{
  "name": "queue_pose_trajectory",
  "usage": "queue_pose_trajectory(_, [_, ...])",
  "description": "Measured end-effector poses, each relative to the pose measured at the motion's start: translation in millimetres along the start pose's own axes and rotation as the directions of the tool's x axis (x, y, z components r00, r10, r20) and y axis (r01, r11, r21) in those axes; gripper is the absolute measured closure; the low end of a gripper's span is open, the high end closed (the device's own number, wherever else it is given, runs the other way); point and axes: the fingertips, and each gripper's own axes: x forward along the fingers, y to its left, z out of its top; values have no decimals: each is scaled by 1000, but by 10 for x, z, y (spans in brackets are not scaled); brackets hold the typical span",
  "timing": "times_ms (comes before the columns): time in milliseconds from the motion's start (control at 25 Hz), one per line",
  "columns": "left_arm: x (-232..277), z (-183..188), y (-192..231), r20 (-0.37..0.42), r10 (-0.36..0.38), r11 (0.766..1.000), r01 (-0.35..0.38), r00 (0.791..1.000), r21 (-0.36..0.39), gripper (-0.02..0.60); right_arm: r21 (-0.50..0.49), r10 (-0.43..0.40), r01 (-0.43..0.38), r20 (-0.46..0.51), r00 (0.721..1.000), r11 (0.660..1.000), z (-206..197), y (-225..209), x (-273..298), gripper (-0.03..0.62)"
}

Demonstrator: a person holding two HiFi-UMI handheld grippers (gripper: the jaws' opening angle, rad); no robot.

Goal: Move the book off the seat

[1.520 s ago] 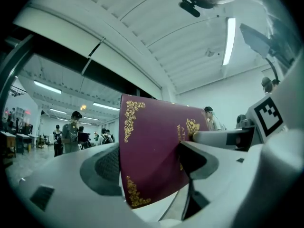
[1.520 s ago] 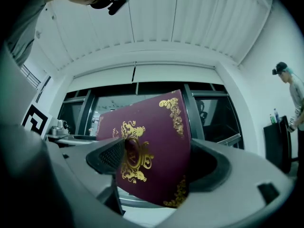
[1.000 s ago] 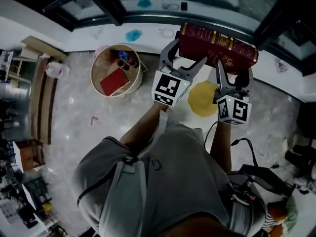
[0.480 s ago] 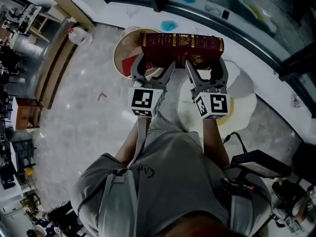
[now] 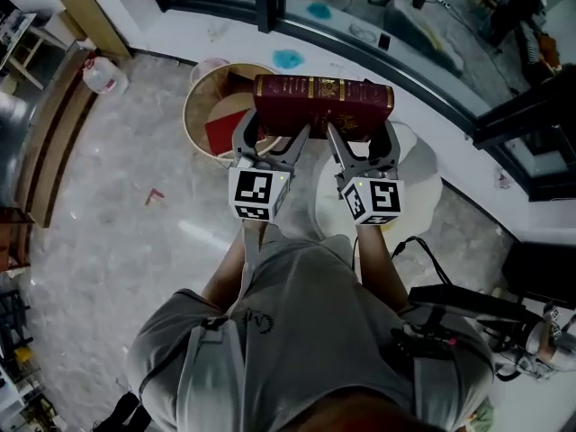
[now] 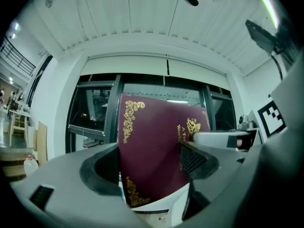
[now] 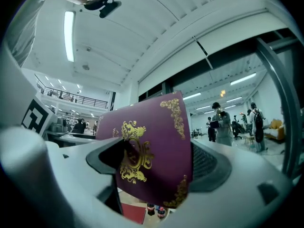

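A thick maroon book [image 5: 322, 103] with gold ornament is held in the air, spine towards me, above the floor. My left gripper [image 5: 272, 135] is shut on its left part and my right gripper [image 5: 362, 139] on its right part. The round white seat [image 5: 421, 184] lies below and right of the book, partly hidden by the right gripper. In the left gripper view the book [image 6: 152, 146] stands upright between the jaws of the left gripper [image 6: 151, 158]. In the right gripper view the book [image 7: 152, 146] fills the gap of the right gripper [image 7: 159, 163].
A round wooden basket [image 5: 200, 106] holding a red flat item sits on the floor under the book's left end. A white window ledge [image 5: 225, 39] runs behind. A plastic jug [image 5: 102, 77] and wooden boards [image 5: 49, 142] are at the left; a cable and black case [image 5: 459, 301] at the right.
Both grippers have carried the book to the left, from above the seat towards the basket. The head view has swung round with them.
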Motion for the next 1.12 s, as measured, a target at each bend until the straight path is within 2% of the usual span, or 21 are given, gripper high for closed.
queue_pose_trajectory(160, [-315,-142,667,-25,24,998,-26,999,-51,219,-20,31,-32,-61,998,999,-196,654,337,187])
queue_pose_trajectory(360, [-659,-339,1293,-38,137,981,-141,990,-134,219,-46,141,-147,-122,982,988,-369,1259,737,187])
queue_pose_trajectory(480, [-705,-459,1579,-54,193,969,-199,980,-143,219,-22,201,-207,-160,966,978,-559,1447,991,187])
queue_pose_trajectory(680, [-874,-712,2189,-108,340,924,-353,934,-150,219,42,352,-351,-197,915,935,-928,1912,1533,187])
queue_pose_trajectory(840, [-774,-776,2719,-144,417,889,-435,898,-144,219,69,438,-433,-201,876,899,-1106,2165,2106,187])
queue_pose_trajectory(960, [-651,-798,3011,-180,460,865,-484,870,-128,219,104,484,-472,-201,852,875,-1218,2254,2468,187])
queue_pose_trajectory(1120, [-364,-927,3361,-263,475,855,-511,840,-88,219,193,504,-469,-223,835,862,-1502,2238,2918,187])
